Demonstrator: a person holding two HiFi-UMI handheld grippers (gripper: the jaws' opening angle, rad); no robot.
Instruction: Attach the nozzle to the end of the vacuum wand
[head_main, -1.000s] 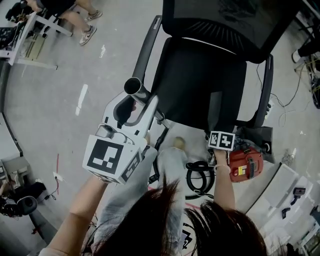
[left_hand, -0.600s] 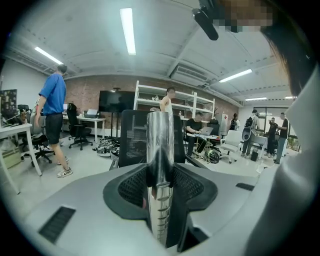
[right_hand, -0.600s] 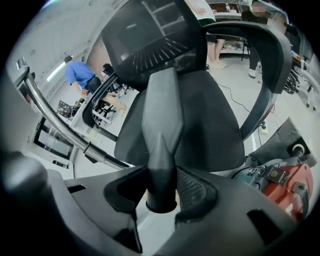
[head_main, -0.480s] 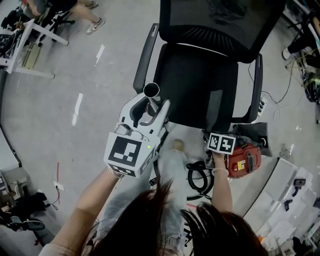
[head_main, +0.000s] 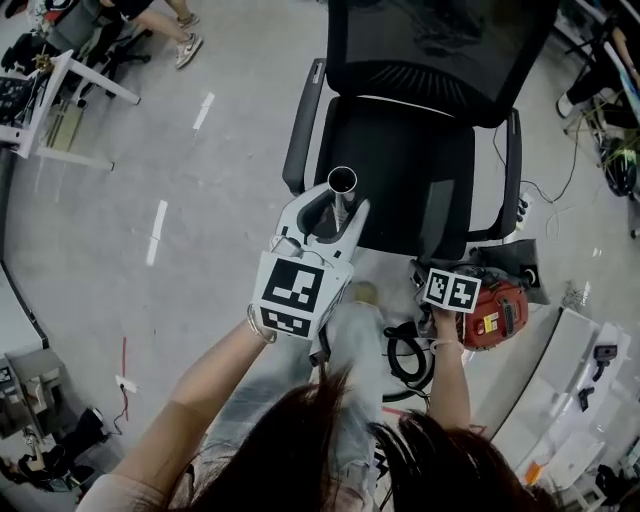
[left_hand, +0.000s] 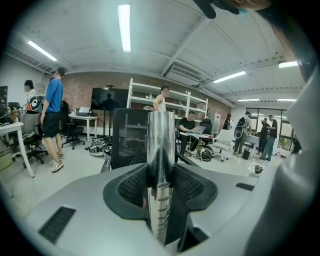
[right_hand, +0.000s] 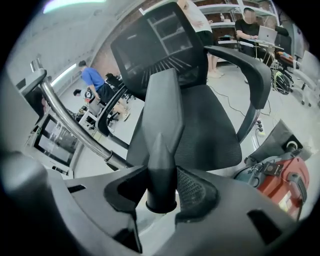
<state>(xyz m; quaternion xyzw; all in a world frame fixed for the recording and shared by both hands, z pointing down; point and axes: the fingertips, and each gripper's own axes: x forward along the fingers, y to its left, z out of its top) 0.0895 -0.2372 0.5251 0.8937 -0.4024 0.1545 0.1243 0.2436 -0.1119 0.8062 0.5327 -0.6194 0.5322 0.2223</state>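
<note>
Chrome wand (left_hand: 161, 145), black nozzle (right_hand: 162, 117) gripped; red vacuum (head_main: 497, 300) label (head_main: 487, 322) illegible.

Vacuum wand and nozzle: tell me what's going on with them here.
A person stands over an office chair with a gripper in each hand. The left tongs are clamped on the shiny metal wand, whose open end is bare. The right tongs grip the dark nozzle by its round collar. The two parts are apart, not yet joined. A red vacuum sits on the floor beside the chair.
</note>
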